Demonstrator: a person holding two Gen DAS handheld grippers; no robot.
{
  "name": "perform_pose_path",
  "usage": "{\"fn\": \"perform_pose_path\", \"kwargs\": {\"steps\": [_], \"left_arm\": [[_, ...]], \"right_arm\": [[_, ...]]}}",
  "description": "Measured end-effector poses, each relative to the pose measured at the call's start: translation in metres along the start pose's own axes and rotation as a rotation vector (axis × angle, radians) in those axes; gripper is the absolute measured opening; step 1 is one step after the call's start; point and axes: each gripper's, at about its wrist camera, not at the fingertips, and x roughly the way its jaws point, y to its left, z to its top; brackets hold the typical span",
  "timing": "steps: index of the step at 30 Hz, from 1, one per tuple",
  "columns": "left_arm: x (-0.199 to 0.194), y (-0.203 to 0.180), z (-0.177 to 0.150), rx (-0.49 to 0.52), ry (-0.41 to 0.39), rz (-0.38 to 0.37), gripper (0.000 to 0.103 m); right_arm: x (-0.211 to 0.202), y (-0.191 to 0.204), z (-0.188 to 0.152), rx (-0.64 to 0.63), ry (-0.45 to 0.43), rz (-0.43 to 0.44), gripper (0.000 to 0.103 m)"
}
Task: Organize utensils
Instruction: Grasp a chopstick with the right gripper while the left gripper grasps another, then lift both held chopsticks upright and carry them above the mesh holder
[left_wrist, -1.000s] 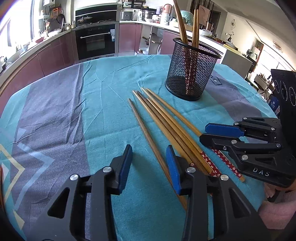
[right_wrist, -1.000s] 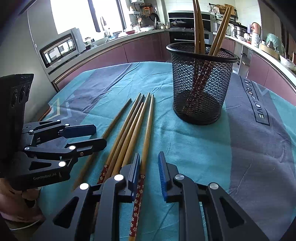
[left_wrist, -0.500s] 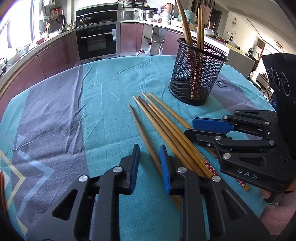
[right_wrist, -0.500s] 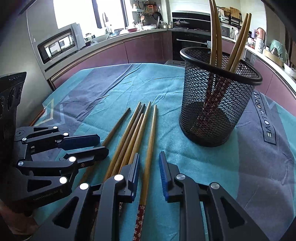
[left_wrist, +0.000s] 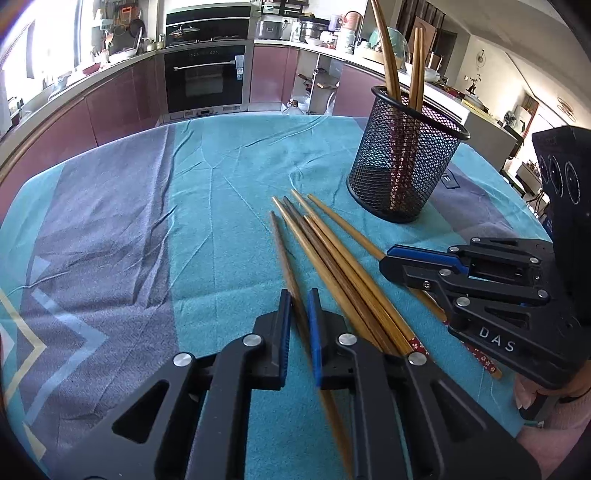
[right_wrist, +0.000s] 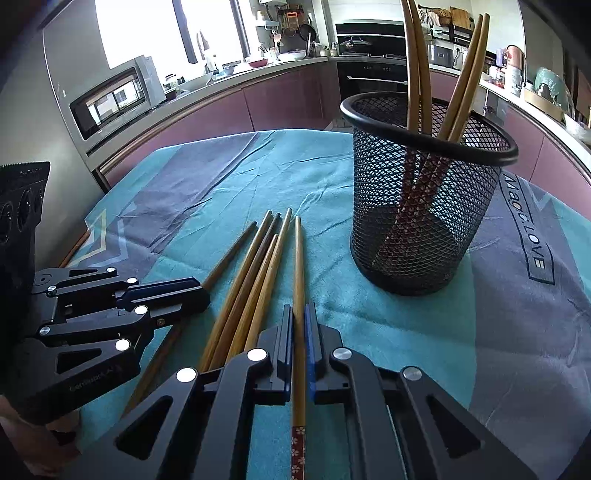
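Left gripper (left_wrist: 298, 308), right gripper (right_wrist: 299, 325) clamped

Right gripper (right_wrist: 299, 314) has just been closing and is now clamped on the rightmost chopstick (right_wrist: 298, 266), the one with a red flowery end. Four more chopsticks (right_wrist: 255, 280) lie bunched just left of it on the teal tablecloth (right_wrist: 388, 332). The left gripper (right_wrist: 195, 297) pinches another further left. Mesh holder (right_wrist: 417, 229) sits upright on the right with chopsticks inside.

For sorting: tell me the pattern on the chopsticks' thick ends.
Red with small white flowers, clearest in the right wrist view.
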Motion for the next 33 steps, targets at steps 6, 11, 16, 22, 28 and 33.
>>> {"fn": "perform_pose_path", "kwargs": {"steps": [6,11,16,22,28,33], "left_arm": [[-0.007,0.004,0.001,-0.020,-0.007,-0.016,0.008],[-0.018,0.007,0.004,-0.035,-0.027,-0.040,0.008],[-0.033,0.008,0.008,-0.043,-0.062,-0.072,0.008],[-0.060,0.009,0.019,-0.042,-0.132,-0.132,0.007],[-0.088,0.006,0.032,-0.028,-0.208,-0.177,0.007],[-0.109,0.005,0.040,-0.028,-0.260,-0.217,0.007]], "right_arm": [[-0.014,-0.008,-0.002,0.030,-0.028,0.057,0.005],[-0.028,-0.008,-0.003,0.037,-0.061,0.091,0.005],[-0.044,-0.010,-0.002,0.049,-0.101,0.118,0.005],[-0.069,-0.017,0.000,0.073,-0.160,0.156,0.005],[-0.091,-0.022,0.006,0.097,-0.228,0.167,0.005],[-0.105,-0.026,0.010,0.107,-0.279,0.170,0.005]]}}
